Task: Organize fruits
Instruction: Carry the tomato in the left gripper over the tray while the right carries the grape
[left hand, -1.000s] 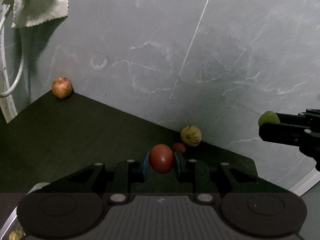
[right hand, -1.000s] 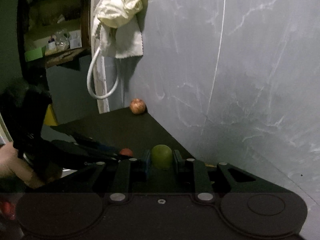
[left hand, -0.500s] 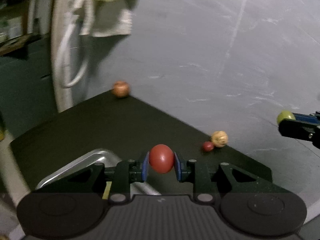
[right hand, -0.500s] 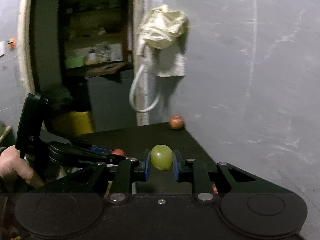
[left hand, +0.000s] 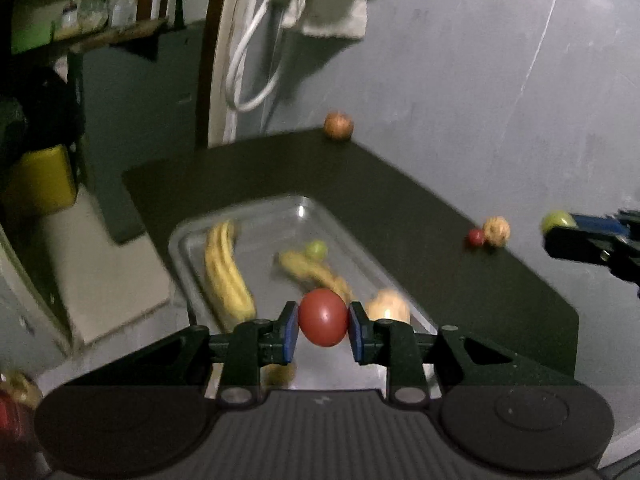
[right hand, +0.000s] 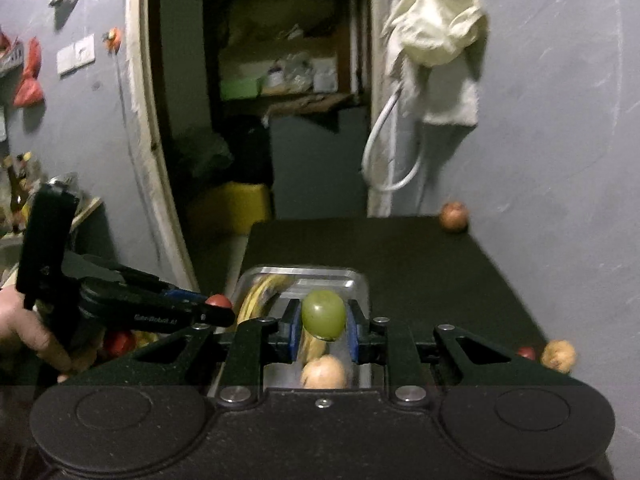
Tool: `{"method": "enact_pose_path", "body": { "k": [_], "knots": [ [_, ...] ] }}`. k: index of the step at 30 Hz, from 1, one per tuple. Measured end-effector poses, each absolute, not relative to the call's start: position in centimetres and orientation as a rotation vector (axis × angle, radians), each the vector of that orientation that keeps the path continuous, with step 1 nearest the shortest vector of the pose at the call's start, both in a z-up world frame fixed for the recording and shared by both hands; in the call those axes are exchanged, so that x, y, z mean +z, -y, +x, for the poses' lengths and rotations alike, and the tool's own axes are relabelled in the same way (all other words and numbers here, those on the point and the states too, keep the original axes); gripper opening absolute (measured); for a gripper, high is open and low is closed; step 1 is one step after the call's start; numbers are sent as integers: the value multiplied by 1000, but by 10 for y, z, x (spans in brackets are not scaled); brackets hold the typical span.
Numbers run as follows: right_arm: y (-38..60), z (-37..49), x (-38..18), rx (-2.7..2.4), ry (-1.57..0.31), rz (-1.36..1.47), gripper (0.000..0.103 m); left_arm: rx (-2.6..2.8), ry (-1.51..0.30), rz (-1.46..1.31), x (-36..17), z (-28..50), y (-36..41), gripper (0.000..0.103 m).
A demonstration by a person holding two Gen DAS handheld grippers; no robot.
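Both grippers had swung toward the doorway side within a second, bringing the metal tray (left hand: 256, 216) into view beneath them where only wall and black table (left hand: 400, 200) had shown before. The tray already held bananas (left hand: 226, 276), a small green fruit (left hand: 317, 249) and a pale round fruit (left hand: 390, 307). Over its near end, the left gripper (left hand: 323, 320) stayed clenched on a red tomato (left hand: 323, 317). The right gripper (right hand: 323, 318) stayed clamped on a green fruit (right hand: 323, 314) above the same tray, close beside the left. Judged risks: the two tools colliding over the tray, or round fruit released from height bouncing or rolling out across the table. An apple (left hand: 338, 126) and two small fruits (left hand: 490, 233) waited by the wall.
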State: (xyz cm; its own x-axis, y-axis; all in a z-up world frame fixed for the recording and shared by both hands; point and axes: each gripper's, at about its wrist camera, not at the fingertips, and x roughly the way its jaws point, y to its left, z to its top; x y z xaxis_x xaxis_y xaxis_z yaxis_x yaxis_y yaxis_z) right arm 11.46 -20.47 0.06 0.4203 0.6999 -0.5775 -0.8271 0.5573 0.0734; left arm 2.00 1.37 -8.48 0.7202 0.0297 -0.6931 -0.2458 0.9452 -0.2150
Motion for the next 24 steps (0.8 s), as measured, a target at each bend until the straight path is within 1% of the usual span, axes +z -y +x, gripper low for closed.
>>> {"method": "enact_pose_path", "body": {
  "k": [7,13,24],
  "knots": [
    [182,117,-50,993,-724,-311,24,121,-853,-305,-123,23,-3,28],
    [164,123,-92,982,-817,-372,24,101,-868,-290,-140,44,2,28],
    [143,133,-125,997,-886,-432,24,116,-887,-303,-154,73,-11,28]
  ]
}}
